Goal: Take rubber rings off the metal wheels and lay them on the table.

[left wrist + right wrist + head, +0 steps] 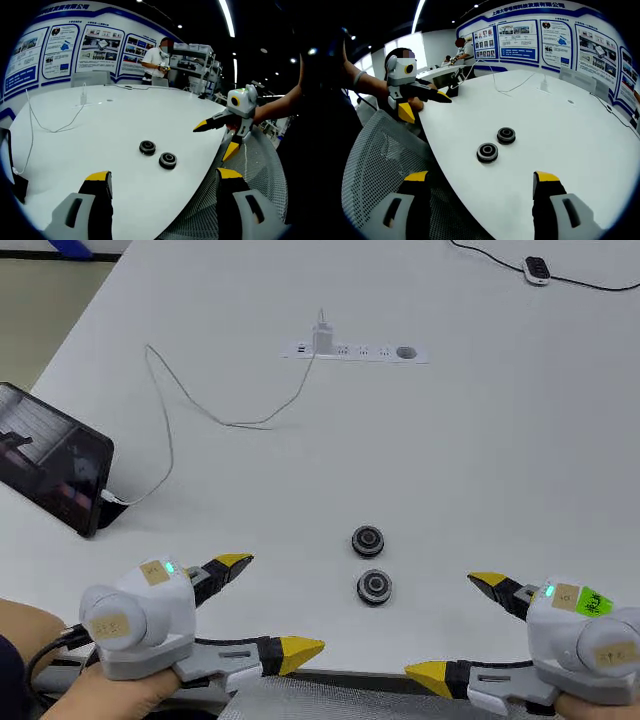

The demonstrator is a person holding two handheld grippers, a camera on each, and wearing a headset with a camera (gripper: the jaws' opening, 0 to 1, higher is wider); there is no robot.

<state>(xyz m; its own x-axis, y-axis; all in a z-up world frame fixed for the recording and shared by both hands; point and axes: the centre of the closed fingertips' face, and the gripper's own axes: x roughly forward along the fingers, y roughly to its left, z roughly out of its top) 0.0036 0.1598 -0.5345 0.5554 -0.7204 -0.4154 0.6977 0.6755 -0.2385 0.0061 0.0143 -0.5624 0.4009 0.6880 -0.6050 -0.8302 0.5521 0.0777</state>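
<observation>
Metal wheels (368, 541), round and black-ringed, lie on the smooth white table (480, 460).

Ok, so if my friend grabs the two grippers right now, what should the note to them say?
Left gripper: open, holding nothing, at the near table edge, left of the wheels.
Right gripper: open, holding nothing, at the near edge, right of the wheels.
Things: the near wheel and the far wheel lie close together but apart on the white table, between the two grippers.
Done: nothing yet. Each wheel looks to have its dark rubber ring on, and no ring lies loose.
Left: pull the ring off each wheel and lay both on the table.
</observation>
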